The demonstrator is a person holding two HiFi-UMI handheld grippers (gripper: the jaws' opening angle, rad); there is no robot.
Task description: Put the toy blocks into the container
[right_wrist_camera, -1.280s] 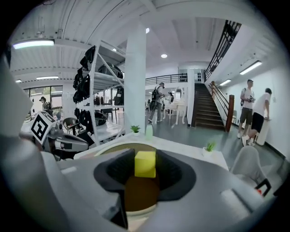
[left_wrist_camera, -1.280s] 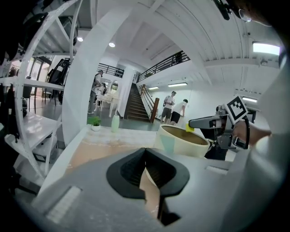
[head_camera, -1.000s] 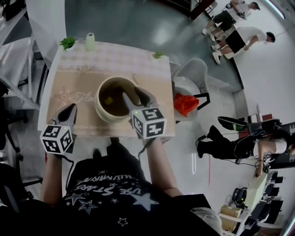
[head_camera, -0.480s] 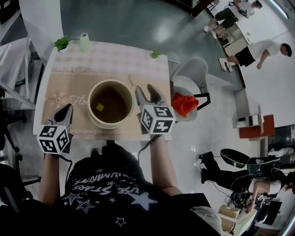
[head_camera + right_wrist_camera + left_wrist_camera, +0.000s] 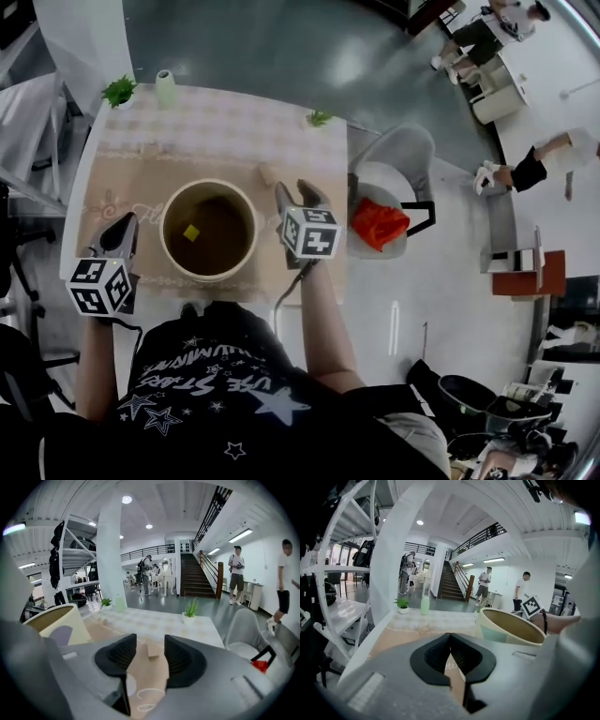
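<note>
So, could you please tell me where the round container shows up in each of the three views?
Head view: the container, left of centre.
Left gripper view: right of centre, wall and rim showing.
Right gripper view: far left edge.
Shared landmark: the pale green vase beyond it.

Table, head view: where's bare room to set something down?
Free: the checked far strip between the vase and the plant at the far right corner. Smaller: tan runner between the container and the table's left edge, ahead of the left gripper. Crowded: right of the container, with the block and right gripper.
</note>
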